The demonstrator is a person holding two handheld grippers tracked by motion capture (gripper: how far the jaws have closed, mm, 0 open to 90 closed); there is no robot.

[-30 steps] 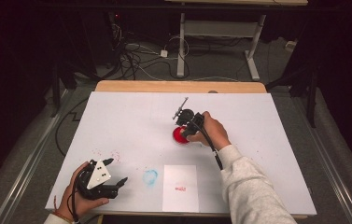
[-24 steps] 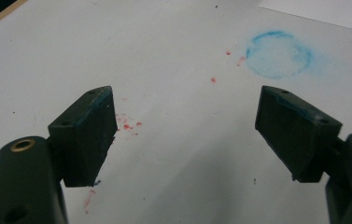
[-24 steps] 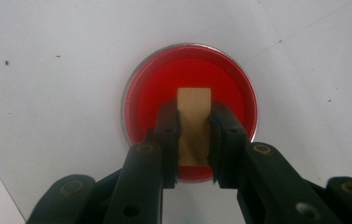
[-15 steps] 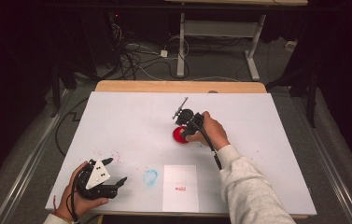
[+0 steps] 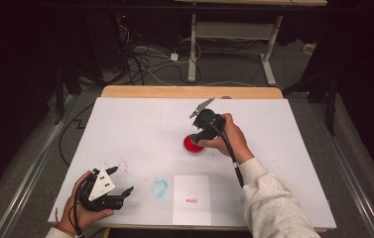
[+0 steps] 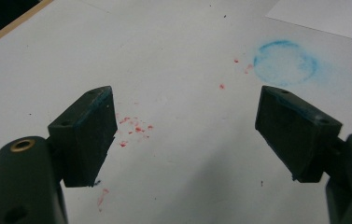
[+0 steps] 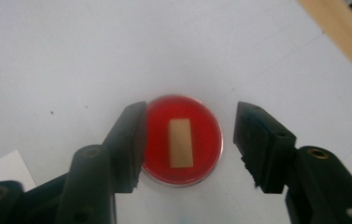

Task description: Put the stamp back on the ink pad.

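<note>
A round red ink dish lies on the white table top, a small tan wooden block standing at its centre. My right gripper hangs just above it, pointing down. Its jaws have just been opening and now stand apart on either side of the block, touching neither block nor dish. My left gripper rests near the front left corner, open, with bare table between its pads.
A white paper sheet bearing a small red print lies at the front edge. A blue ring smear and red ink specks mark the table. Beyond the far wooden edge are cables and desk legs.
My right gripper has lifted a little off the red dish and its jaws have spread apart. The left gripper has stayed where it was.
</note>
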